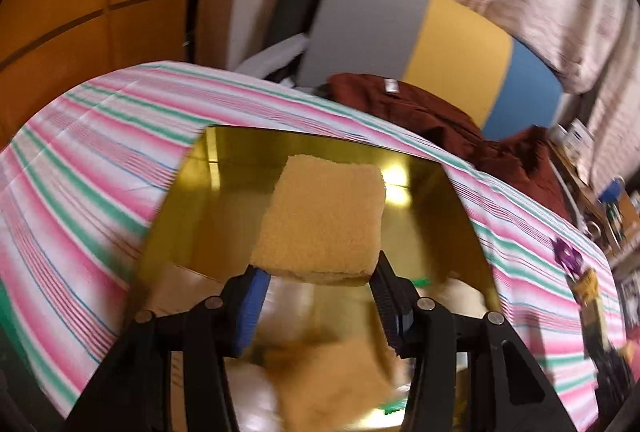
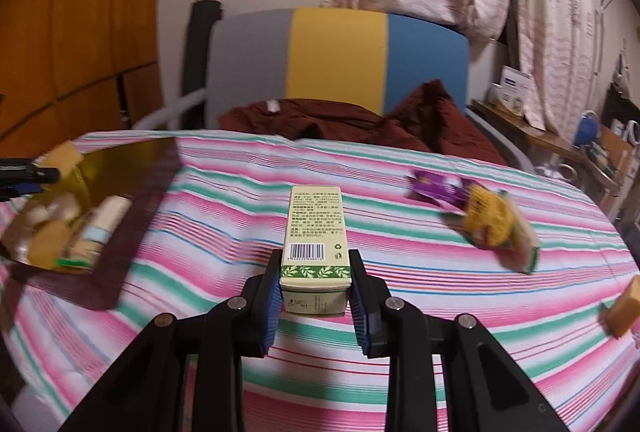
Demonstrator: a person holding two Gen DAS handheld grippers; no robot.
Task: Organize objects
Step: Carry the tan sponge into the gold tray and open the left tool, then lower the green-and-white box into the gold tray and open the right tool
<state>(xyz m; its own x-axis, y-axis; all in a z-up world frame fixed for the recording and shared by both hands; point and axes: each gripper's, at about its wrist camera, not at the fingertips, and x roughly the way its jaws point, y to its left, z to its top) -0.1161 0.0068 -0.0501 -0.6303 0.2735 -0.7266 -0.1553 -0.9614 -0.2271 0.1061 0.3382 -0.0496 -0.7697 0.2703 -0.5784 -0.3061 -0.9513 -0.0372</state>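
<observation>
The left tool pinches a square tan sponge by its near edge, hanging directly over the shiny gold tray on the striped worktop, so it likely only needs to drop. The right tool clamps an upright cream carton with a barcode, its long axis pointing away from the tool; the tray lies well to its left.

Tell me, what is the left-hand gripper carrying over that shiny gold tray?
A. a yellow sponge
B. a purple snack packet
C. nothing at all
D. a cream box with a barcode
A: the left gripper has its two fingers clamped on the near edge of a yellow sponge, held above the gold tray; the cream box sits in the right gripper.
</observation>
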